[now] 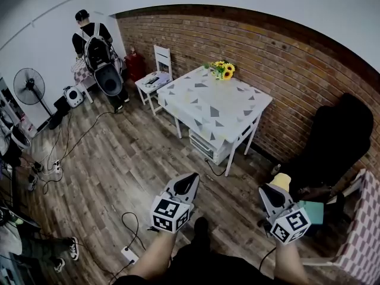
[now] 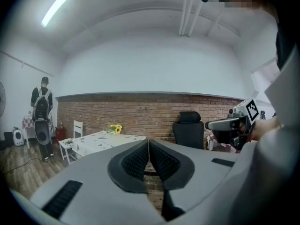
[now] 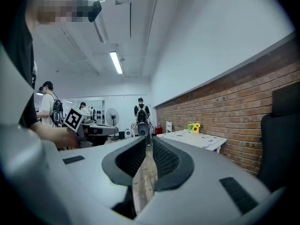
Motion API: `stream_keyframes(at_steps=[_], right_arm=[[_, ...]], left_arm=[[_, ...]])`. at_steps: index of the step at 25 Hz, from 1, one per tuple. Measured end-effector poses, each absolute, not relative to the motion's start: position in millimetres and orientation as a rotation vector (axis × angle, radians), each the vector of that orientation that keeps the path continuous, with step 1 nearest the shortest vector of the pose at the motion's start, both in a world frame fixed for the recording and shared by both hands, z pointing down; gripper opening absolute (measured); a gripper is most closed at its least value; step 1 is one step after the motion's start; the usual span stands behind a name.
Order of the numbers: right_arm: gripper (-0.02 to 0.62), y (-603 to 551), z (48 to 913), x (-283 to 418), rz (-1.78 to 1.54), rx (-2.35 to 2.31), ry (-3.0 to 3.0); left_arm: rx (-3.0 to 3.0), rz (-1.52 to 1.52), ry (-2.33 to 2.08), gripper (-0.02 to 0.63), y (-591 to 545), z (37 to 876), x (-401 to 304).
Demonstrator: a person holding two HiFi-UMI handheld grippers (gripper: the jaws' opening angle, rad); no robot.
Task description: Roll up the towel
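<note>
Sunflowers (image 1: 224, 70) on patterned table (image 1: 228, 116), left gripper (image 1: 190, 179) fingers together, empty, right gripper (image 1: 266, 190) fingers slightly apart, empty.

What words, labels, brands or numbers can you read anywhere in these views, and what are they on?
No readable words, brands or numbers in any view.
Marker cubes on the left gripper and right gripper: black-and-white square patterns only, no letters.
Table: grey triangle pattern, no print.
Things on the white chair: too small to read.
</note>
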State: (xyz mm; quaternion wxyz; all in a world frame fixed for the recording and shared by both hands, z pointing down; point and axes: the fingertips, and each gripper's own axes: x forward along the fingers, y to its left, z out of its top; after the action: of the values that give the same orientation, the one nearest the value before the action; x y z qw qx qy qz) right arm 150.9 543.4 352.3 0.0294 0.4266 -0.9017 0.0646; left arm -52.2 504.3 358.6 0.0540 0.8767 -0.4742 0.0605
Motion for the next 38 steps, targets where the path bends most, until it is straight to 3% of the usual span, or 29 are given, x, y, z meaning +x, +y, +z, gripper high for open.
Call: stream_keyframes(at_steps=[19, 38], right_arm=[[0.051, 292, 363, 90, 0.290, 1.284, -2.702], [0.054, 73, 417, 123, 0.333, 1.155, -2.671]], left_arm=[[2.693, 0.296, -1.317, 0.021, 254, 374, -94], [2.622, 0.449, -1.275, 0.023, 51, 422, -26]])
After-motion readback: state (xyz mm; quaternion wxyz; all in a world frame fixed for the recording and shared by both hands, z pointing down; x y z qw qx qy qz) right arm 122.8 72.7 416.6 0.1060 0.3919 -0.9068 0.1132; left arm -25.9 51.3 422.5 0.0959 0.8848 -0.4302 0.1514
